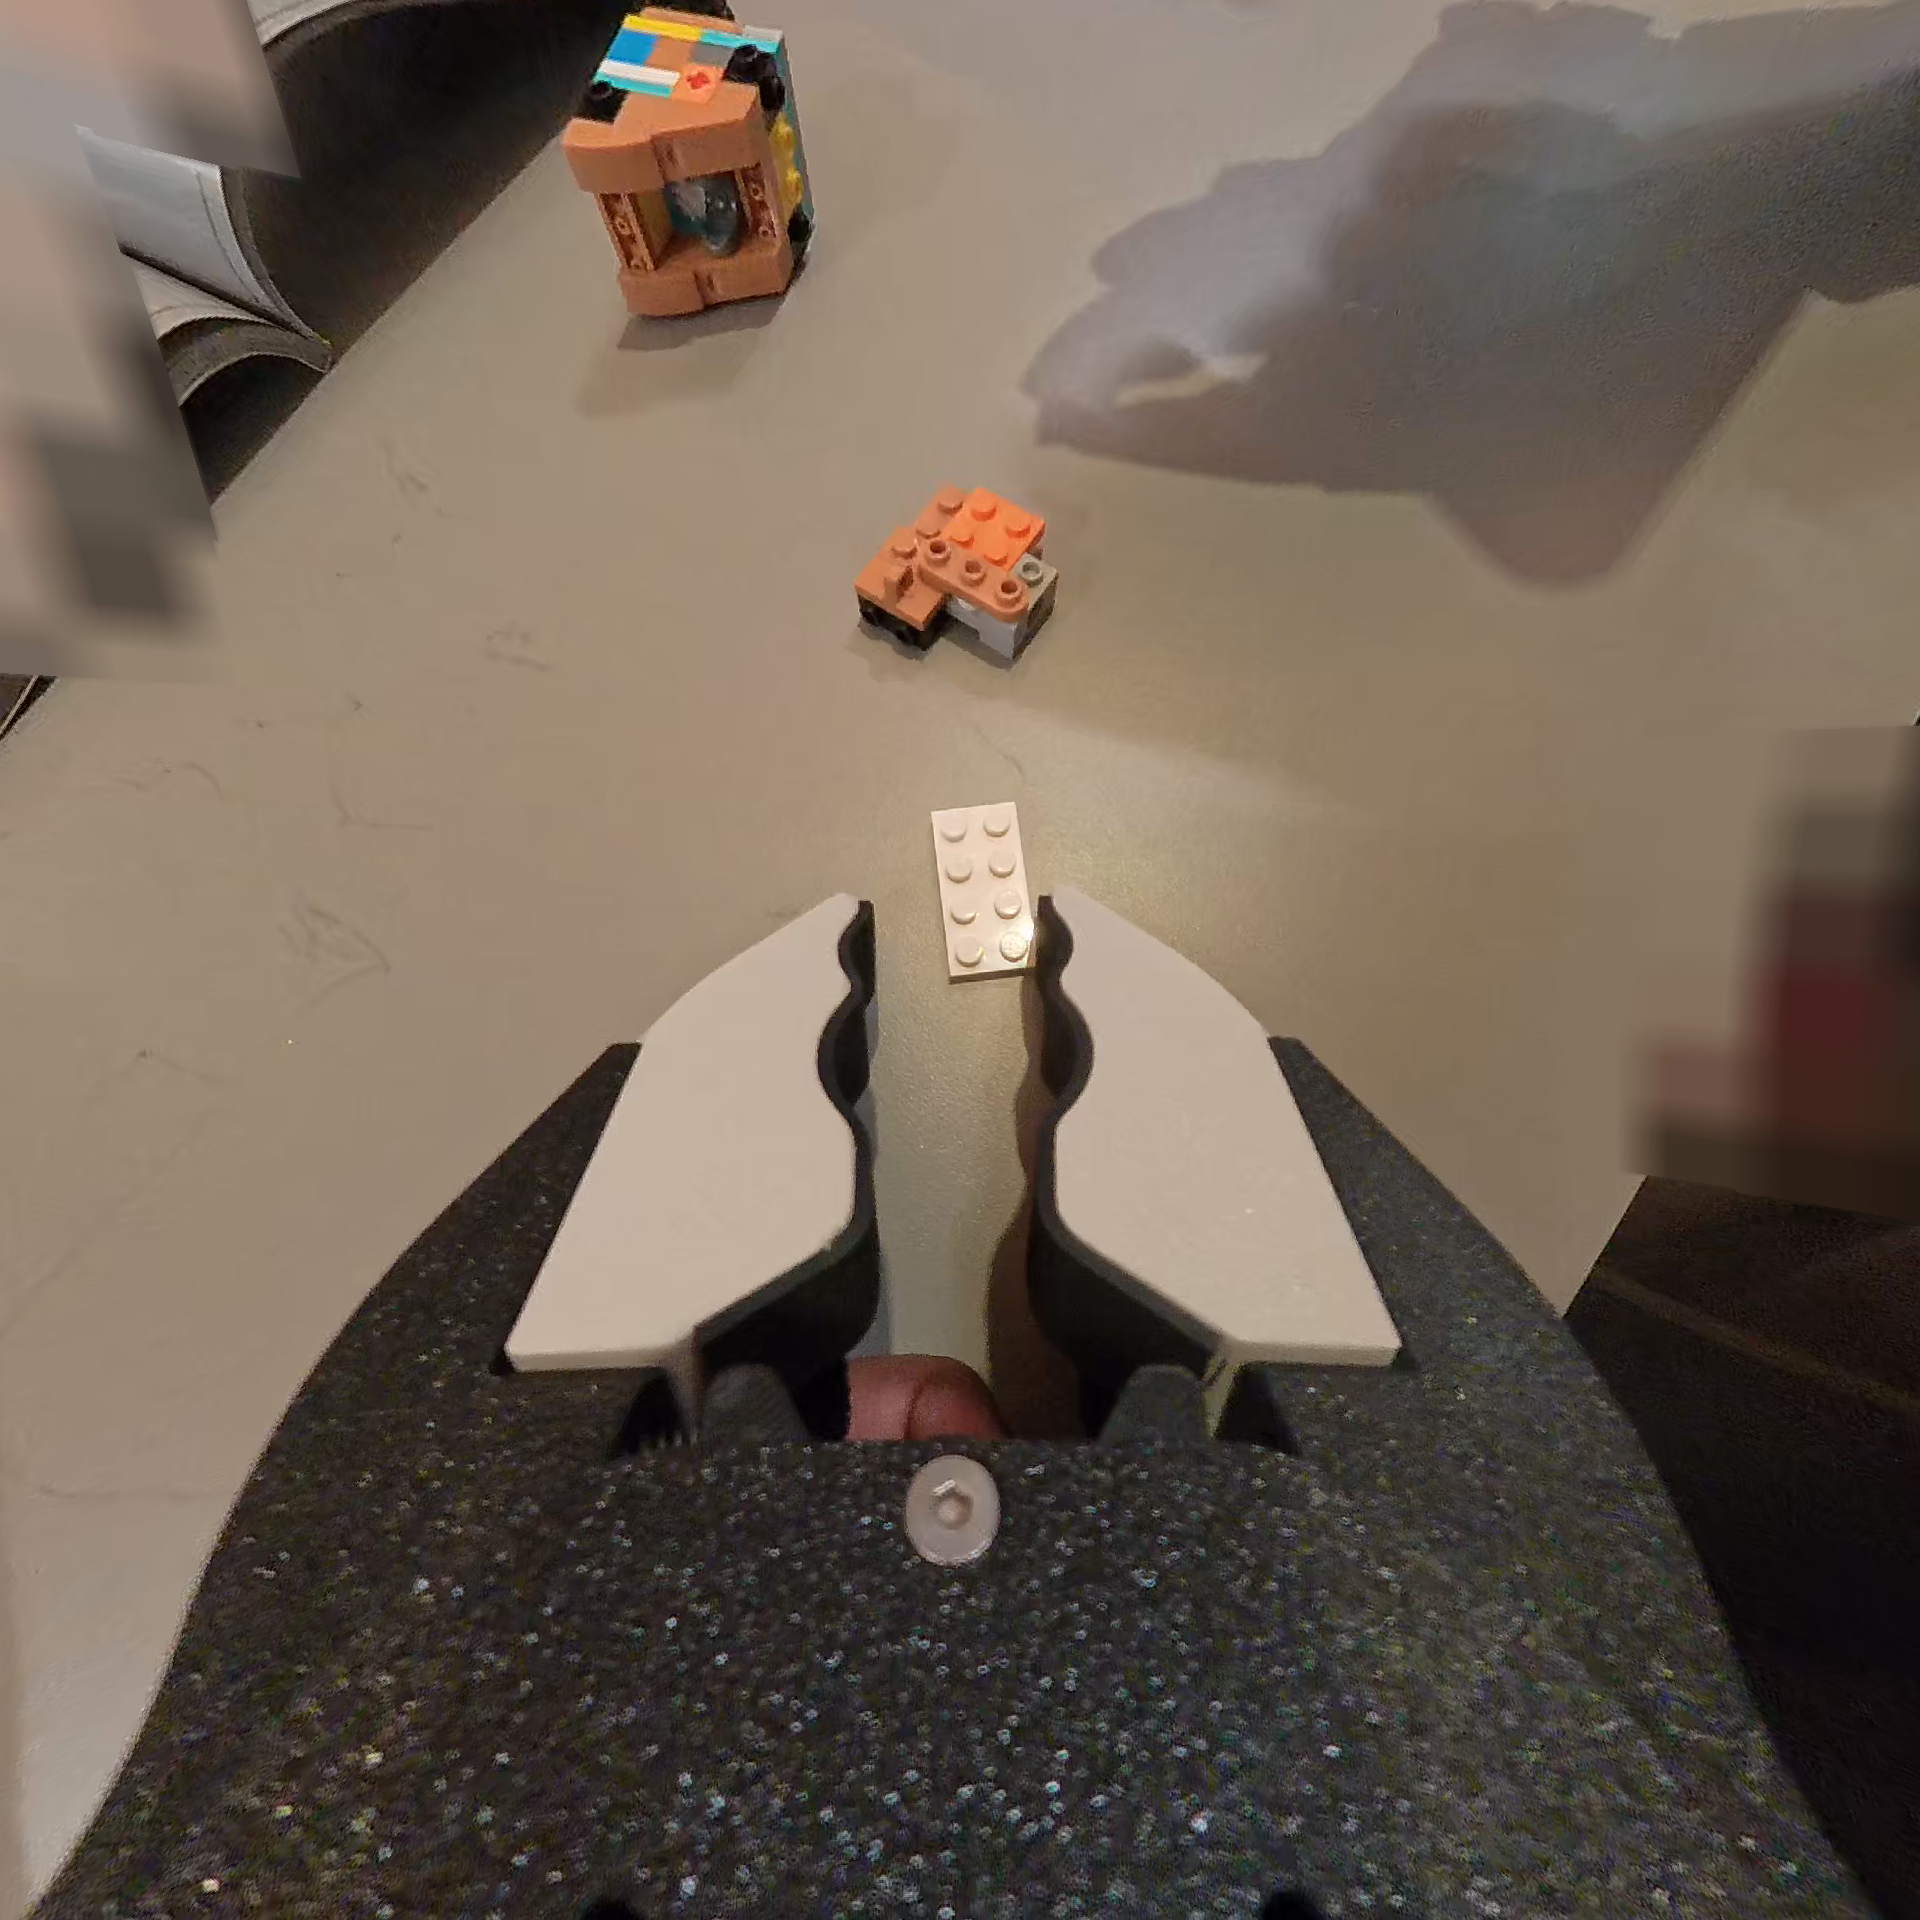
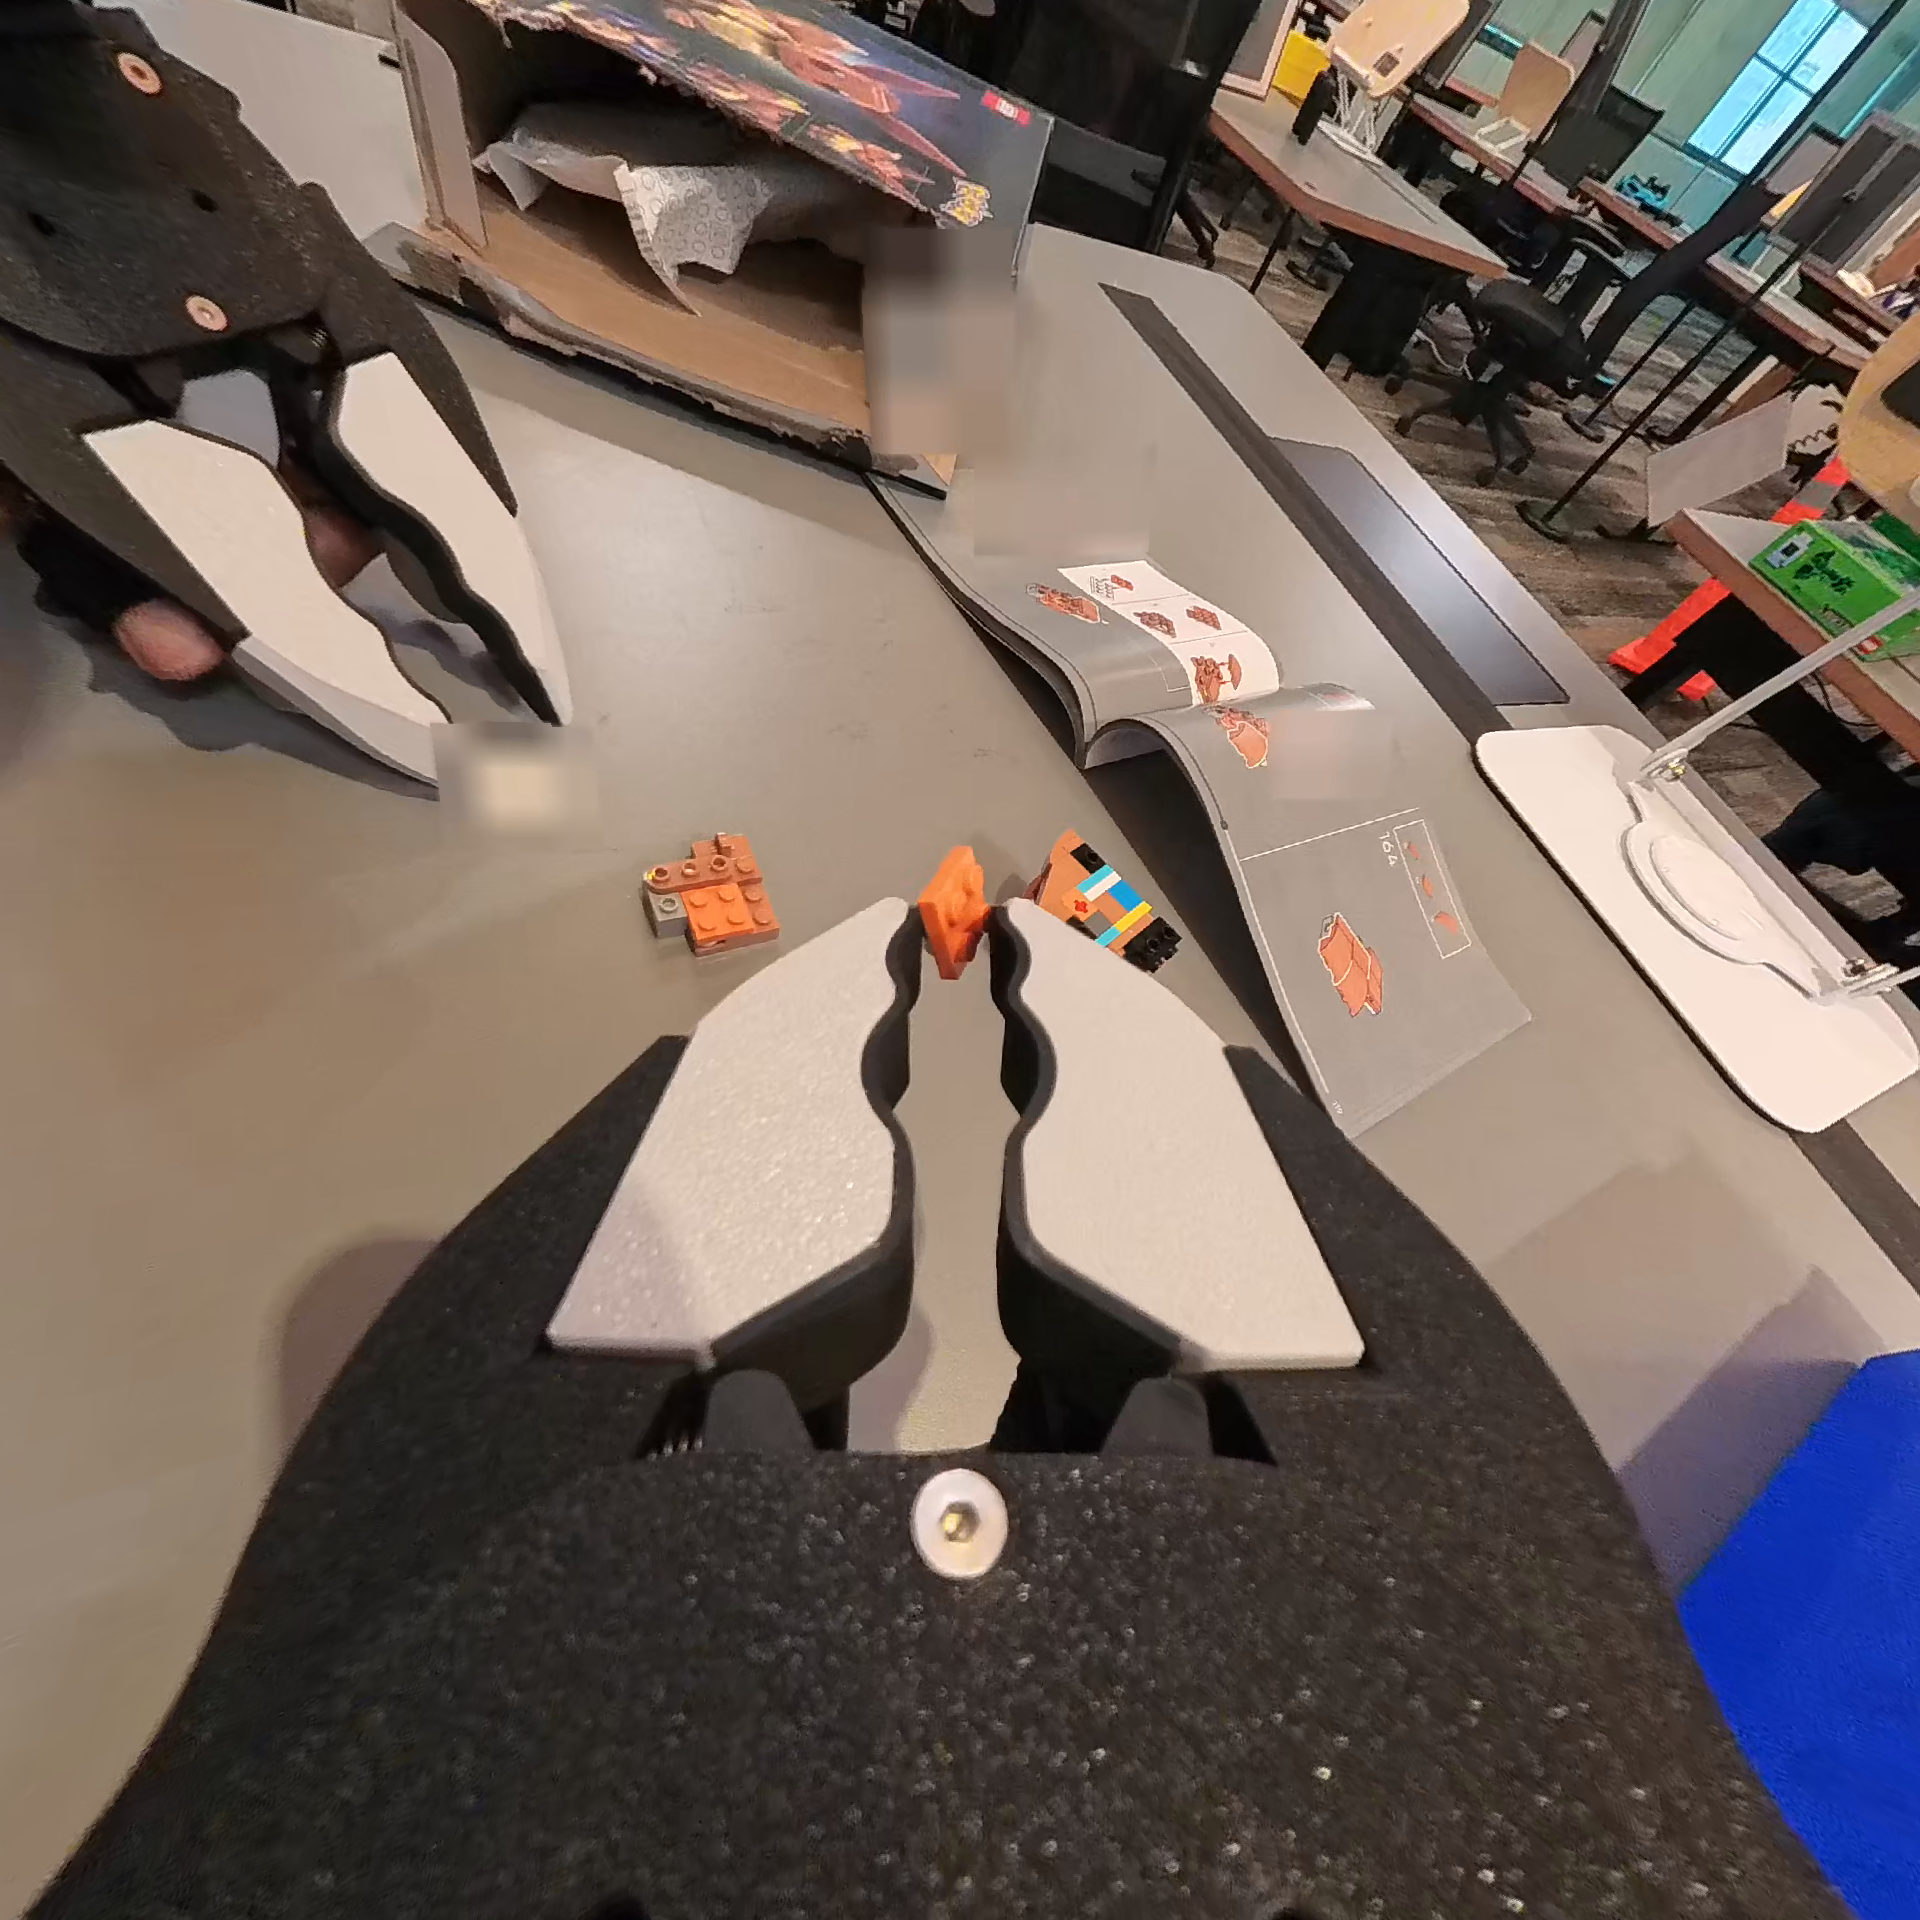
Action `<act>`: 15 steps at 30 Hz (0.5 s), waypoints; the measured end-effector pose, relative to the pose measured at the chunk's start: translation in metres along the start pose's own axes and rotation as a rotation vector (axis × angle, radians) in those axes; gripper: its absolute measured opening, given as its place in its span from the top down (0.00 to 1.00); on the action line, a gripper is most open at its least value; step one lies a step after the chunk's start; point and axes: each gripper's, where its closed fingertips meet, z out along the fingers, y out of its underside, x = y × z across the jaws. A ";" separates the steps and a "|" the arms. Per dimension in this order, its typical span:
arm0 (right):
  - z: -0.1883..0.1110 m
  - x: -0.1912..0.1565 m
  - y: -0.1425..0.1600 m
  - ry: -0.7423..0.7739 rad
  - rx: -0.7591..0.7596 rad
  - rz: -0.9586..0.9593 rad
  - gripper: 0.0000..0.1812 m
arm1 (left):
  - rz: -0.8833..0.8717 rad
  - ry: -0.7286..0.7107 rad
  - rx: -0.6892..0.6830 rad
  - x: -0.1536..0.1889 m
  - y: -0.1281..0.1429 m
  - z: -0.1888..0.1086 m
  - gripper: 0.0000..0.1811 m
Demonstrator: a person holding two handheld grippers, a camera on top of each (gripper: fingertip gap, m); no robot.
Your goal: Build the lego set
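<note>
Two grippers work: the right gripper (image 2: 954,914) jaws pinch an orange plate (image 2: 954,906); the left gripper (image 1: 954,914) jaws are apart by the white plate (image 1: 984,891). Squeeze gently.

- We see the booklet (image 1: 223,281) cut by the left wrist view's left edge.
- In the right wrist view the left gripper's (image 2: 499,717) tips run into a mosaic patch; we cannot see what lies between them.
- The right finger (image 2: 1132,1122) covers part of the brown build (image 2: 1107,909).
- The box (image 2: 727,208) is cut by the top edge.
</note>
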 end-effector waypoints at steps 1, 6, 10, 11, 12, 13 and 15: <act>0.000 0.000 0.000 0.000 0.000 0.001 0.93 | -0.002 0.002 -0.001 0.000 0.000 0.000 0.84; 0.001 0.000 0.001 -0.001 0.001 0.004 0.94 | -0.015 0.008 -0.007 0.000 0.001 0.001 0.84; 0.001 -0.001 0.002 -0.002 0.002 0.004 0.93 | -0.022 0.010 -0.011 0.000 0.000 0.002 0.84; 0.001 -0.001 0.002 -0.001 0.001 0.002 0.93 | -0.022 0.009 -0.012 0.000 0.000 0.002 0.84; 0.001 -0.001 0.002 -0.001 0.002 0.000 0.93 | -0.023 0.010 -0.012 0.000 0.000 0.002 0.84; 0.001 -0.001 0.001 -0.002 0.002 -0.001 0.93 | -0.024 0.009 -0.013 0.000 0.000 0.002 0.84; 0.001 -0.001 0.001 0.000 0.002 -0.003 0.93 | -0.026 0.008 -0.015 0.000 0.000 0.002 0.84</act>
